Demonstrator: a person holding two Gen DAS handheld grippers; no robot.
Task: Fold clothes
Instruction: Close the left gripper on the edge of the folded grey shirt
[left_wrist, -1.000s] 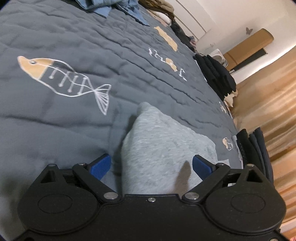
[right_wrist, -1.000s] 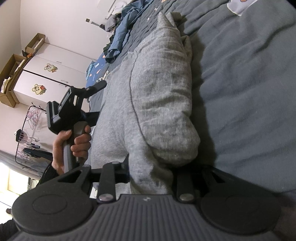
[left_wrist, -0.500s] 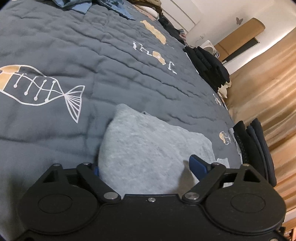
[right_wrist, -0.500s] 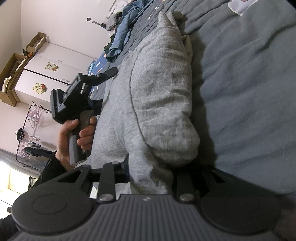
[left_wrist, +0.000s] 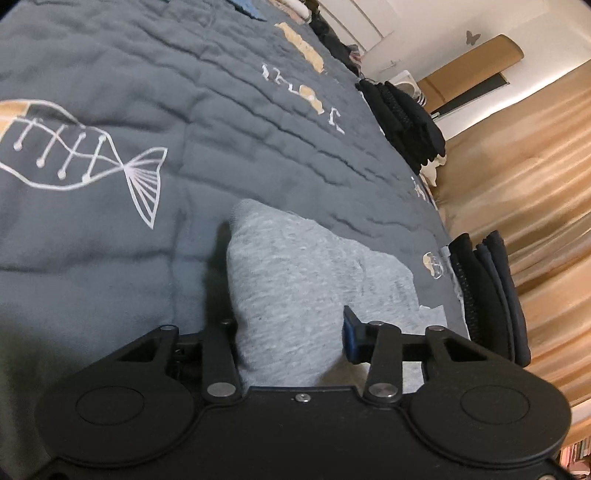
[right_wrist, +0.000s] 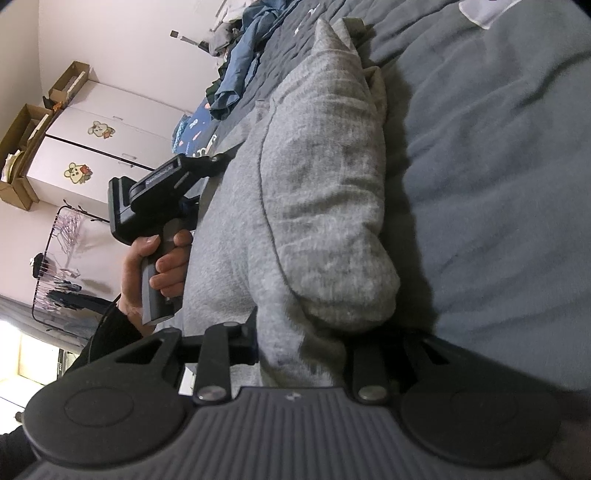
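garment: as it lies bunched on the bed, the grey knit sweatshirt-like garment (right_wrist: 317, 206) has a thick rolled fold along one side, cloth doubled over itself.
where: on the dark grey quilted bedspread with fish prints (left_wrist: 110, 229), near its edge, both grippers at the garment.
left gripper (left_wrist: 291, 343): jaws closed in on a wad of the grey cloth, blue pad pressing from one side; reads as pinching it.
right gripper (right_wrist: 301, 350): jaws either side of the garment's near end, cloth filling the gap; pinching it, I judge.
hand: a person's hand (right_wrist: 155, 266) grips the left gripper's handle, seen in the right wrist view.
step: a fold in progress, both ends held; judged only from the doubled cloth.
next move: calls for both grips kept tight and moved together so the layer lands flat, edges lined up; the roll could slump.
containers: none hold clothes. Open cardboard boxes (right_wrist: 22, 147) sit on the white wardrobe (right_wrist: 92, 162), contents too small to tell.
other clothes: dark folded stacks (left_wrist: 487, 295) at the bed edge, loose blue clothes (right_wrist: 243, 70) far up the bed.
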